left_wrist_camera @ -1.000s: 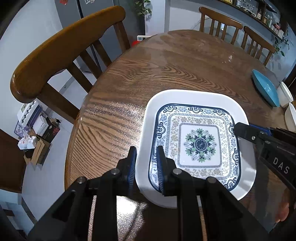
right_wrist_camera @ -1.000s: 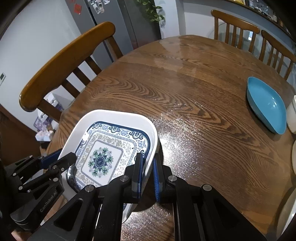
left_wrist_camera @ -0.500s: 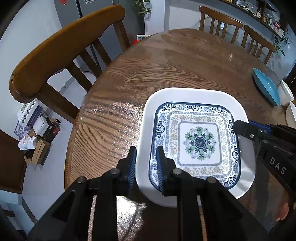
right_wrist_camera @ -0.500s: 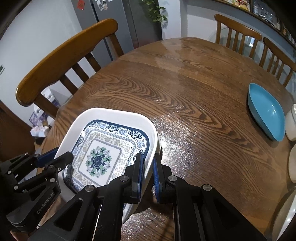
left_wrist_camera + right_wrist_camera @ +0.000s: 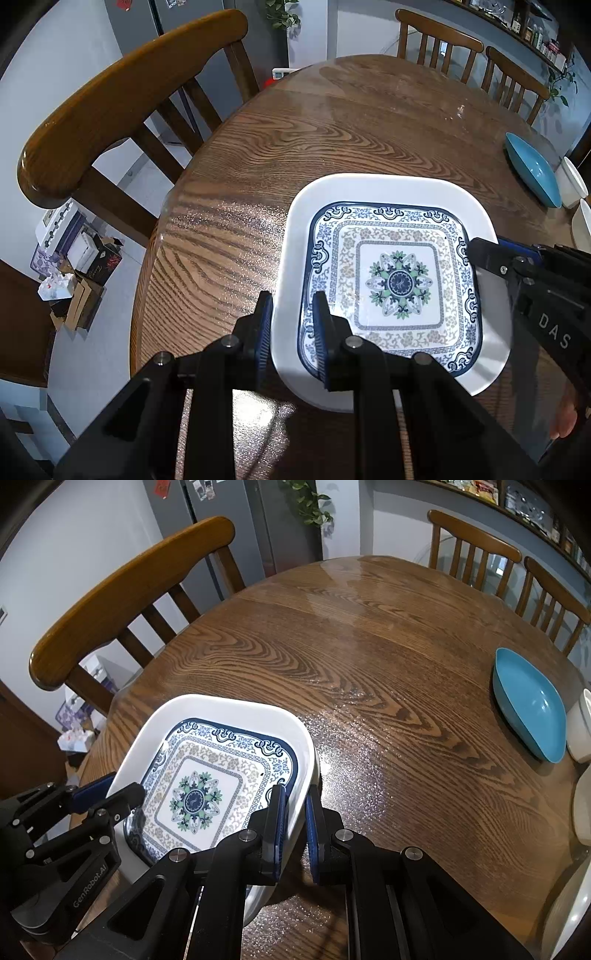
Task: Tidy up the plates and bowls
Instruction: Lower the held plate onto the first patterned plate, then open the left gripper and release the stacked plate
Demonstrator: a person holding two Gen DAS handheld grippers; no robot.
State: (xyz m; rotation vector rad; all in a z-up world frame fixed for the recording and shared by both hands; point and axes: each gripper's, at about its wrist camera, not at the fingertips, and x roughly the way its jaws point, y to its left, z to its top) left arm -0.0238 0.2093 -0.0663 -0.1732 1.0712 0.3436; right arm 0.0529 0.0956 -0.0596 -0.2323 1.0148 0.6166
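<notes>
A square white plate with a blue floral pattern [image 5: 399, 280] is held over the near left part of the wooden table [image 5: 332, 122]. My left gripper [image 5: 291, 306] is shut on the plate's left rim. My right gripper [image 5: 295, 801] is shut on the plate's right rim [image 5: 303, 760]. The plate also shows in the right wrist view [image 5: 199, 786], tilted a little, with the left gripper [image 5: 107, 794] at its far side. The right gripper [image 5: 480, 247] shows at the plate's right edge in the left wrist view.
A blue oval dish [image 5: 528, 701] lies at the table's right side, with white bowls [image 5: 580, 727] beside it at the frame edge. Wooden chairs [image 5: 122, 99] stand at the left and far side [image 5: 472, 550]. Boxes [image 5: 74, 258] sit on the floor left.
The plate, held by both grippers, has shifted slightly toward the far side of the table. Both grips are unchanged.
</notes>
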